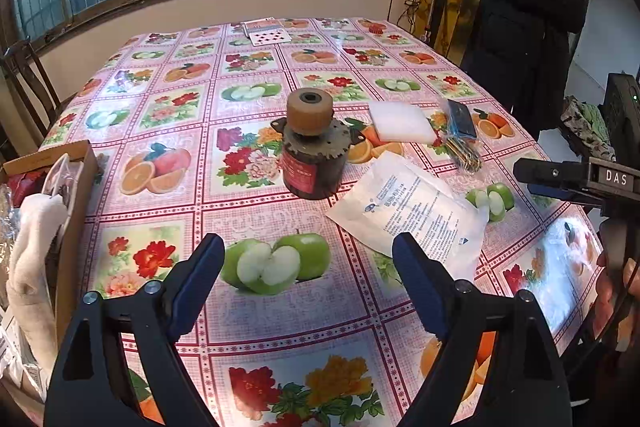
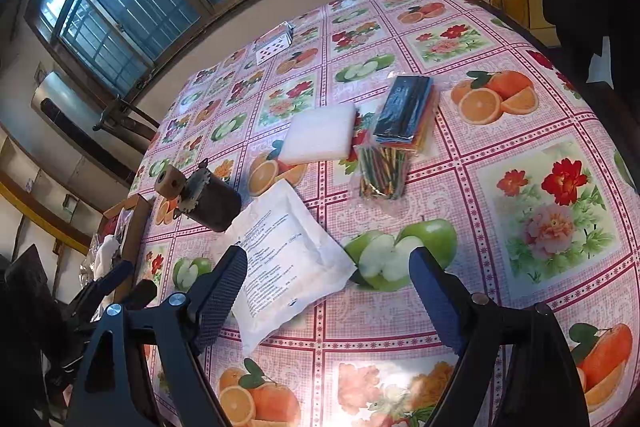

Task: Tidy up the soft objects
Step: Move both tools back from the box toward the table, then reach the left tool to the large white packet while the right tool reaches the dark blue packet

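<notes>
Both tongs open, holding nothing. White printed pouch (image 2: 286,263) lies flat on the worktop (image 2: 500,167) just right of the motor (image 2: 208,201), long axis diagonal. Right tongs (image 2: 328,291) right over it, left tongs (image 1: 308,279) further off. Glossy fruit oilcloth, looks slippy imo.

Bare floral tablecloth (image 1: 248,311) lies open nearest. Farther in, a dark cylindrical motor (image 1: 312,163) stands beside a flat white printed pouch (image 1: 412,215).
</notes>
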{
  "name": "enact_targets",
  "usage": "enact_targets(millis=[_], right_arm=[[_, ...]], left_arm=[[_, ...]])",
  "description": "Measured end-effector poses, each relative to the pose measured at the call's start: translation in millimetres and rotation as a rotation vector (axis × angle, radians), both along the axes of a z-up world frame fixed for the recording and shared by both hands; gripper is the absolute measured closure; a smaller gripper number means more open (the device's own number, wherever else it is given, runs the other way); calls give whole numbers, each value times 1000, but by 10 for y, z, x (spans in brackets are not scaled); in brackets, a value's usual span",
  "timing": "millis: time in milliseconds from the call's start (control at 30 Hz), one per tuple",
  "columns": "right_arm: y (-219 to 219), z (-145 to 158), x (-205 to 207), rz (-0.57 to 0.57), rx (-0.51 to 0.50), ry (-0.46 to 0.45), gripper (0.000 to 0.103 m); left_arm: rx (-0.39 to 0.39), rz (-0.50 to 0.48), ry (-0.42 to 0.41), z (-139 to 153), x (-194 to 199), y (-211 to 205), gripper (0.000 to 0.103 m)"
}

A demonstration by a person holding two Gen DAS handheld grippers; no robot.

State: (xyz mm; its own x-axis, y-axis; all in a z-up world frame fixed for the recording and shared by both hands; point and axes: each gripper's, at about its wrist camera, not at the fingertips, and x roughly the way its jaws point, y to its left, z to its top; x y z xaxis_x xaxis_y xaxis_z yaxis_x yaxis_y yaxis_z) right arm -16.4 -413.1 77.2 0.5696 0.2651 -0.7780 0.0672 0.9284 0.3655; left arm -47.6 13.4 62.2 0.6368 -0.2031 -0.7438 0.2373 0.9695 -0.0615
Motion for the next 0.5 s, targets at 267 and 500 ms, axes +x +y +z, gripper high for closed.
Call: enact_targets(millis=[267,500], right_arm=[[-260,-71,178,-65,16,24,18],[-274,-96,362,-68,-5,31,18]], left_arm=[[6,5,47,-143,115,-104,17],[16,2,86,-243,214,-269,17]])
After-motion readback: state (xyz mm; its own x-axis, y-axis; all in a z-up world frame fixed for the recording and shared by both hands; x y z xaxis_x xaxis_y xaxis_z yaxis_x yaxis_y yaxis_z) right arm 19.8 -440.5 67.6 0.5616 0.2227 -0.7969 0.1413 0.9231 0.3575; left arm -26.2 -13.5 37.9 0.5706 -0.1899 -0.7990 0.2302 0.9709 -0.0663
